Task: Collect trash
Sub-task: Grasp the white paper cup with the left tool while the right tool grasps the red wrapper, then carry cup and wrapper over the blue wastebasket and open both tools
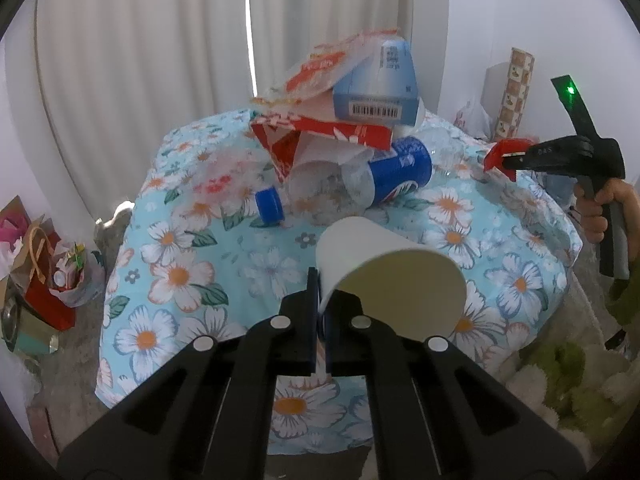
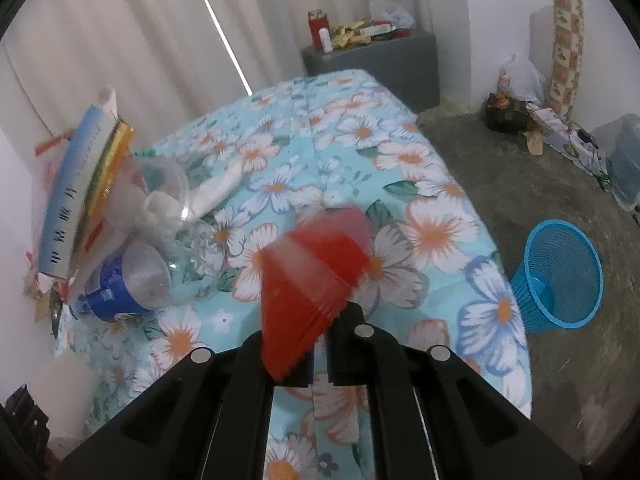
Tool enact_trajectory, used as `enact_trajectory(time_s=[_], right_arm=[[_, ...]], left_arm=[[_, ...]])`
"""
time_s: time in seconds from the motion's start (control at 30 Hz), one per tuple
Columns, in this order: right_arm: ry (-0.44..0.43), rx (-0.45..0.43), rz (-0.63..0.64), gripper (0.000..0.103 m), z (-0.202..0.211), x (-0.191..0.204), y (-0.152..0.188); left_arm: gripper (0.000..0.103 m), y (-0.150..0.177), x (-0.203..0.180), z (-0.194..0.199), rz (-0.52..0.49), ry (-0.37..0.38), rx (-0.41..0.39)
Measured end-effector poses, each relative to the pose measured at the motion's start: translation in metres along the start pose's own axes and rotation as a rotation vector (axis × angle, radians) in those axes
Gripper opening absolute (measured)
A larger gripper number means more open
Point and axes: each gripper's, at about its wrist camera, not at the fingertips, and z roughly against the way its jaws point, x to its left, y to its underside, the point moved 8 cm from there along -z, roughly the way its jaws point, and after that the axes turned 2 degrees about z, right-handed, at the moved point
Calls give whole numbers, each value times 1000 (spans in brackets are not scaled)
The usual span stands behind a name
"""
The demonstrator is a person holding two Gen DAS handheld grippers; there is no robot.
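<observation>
My left gripper (image 1: 319,316) is shut on the rim of a white paper cup (image 1: 384,272), held tilted above the flowered tablecloth (image 1: 180,280). My right gripper (image 2: 319,354) is shut on a red wrapper (image 2: 312,280), blurred, above the cloth; it also shows in the left wrist view (image 1: 505,159), far right. A trash pile sits at the table's far side: a blue-white carton (image 1: 376,84), a red box (image 1: 320,136), a blue-labelled clear bottle (image 1: 376,180) and a blue cap (image 1: 270,204). A blue mesh waste basket (image 2: 560,280) stands on the floor right of the table.
Curtains hang behind the table. Gift bags (image 1: 44,276) stand on the floor at left. A grey cabinet (image 2: 372,64) with small items stands beyond the table. Bags, a patterned roll (image 2: 566,52) and a clear bin (image 2: 624,160) line the right wall.
</observation>
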Motion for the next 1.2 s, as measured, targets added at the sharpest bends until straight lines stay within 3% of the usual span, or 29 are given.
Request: enact_trajectory(time_s=[0.37,0.77,1.03,1.2], right_arm=[[23,-86,-60,4,34,-24,6],[14,-187,-135,4,73,-59,4],[40,-250,-206,4,101,-104,3],[84,-298,-286,4,120,-153,3]], left_arm=[[1,-19,-21,5,6,89,-33],[1,-57,-72,8,-16,188,-81],[1,-107,-141,0,-61,331,-130],[1,-150,-209,-16,-123,458,-137]])
